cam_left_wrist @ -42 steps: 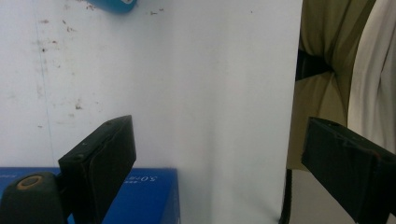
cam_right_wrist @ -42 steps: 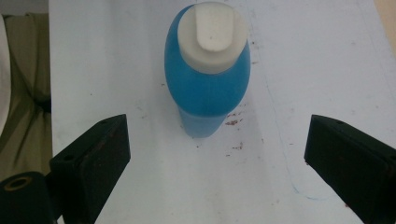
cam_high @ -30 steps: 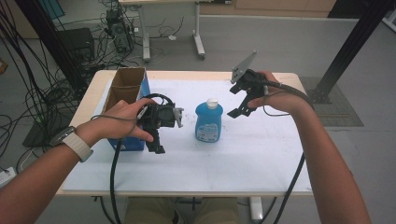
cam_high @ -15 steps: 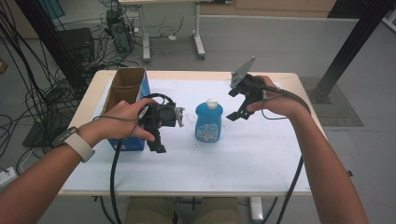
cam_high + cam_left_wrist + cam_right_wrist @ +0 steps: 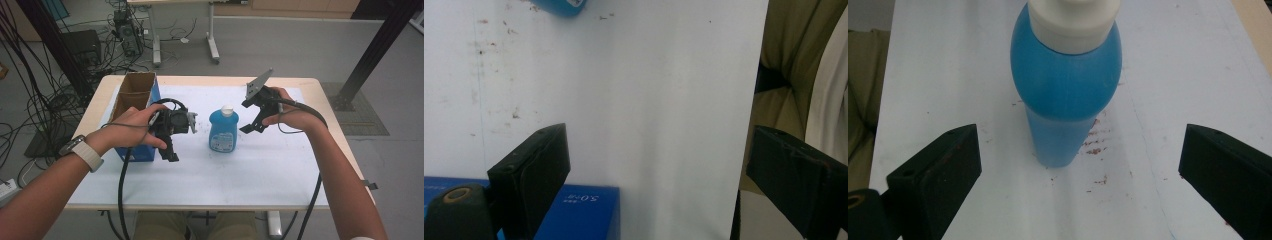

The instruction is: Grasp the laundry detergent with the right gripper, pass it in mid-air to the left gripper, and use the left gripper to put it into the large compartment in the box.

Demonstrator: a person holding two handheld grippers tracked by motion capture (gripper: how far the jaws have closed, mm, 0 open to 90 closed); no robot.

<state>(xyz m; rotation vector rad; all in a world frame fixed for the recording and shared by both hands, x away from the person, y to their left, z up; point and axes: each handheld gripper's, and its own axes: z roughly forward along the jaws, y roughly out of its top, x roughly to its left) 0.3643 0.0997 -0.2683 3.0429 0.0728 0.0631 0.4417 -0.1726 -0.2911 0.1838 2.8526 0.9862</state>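
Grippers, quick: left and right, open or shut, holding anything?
Left gripper: open, holds nothing, beside the blue box.
Right gripper: jaws have just been opening, now open and empty, aimed at the blue bottle.

The bottle (image 5: 223, 131) between the two pairs of jaws is bright blue with a white cap (image 5: 227, 110) and a pale label. Both grippers, left (image 5: 171, 150) and right (image 5: 250, 117), are black. The box (image 5: 134, 100) behind the left jaws is blue outside, brown cardboard inside. The table (image 5: 280, 165) is white, flecked with reddish specks, with a light wood edge.
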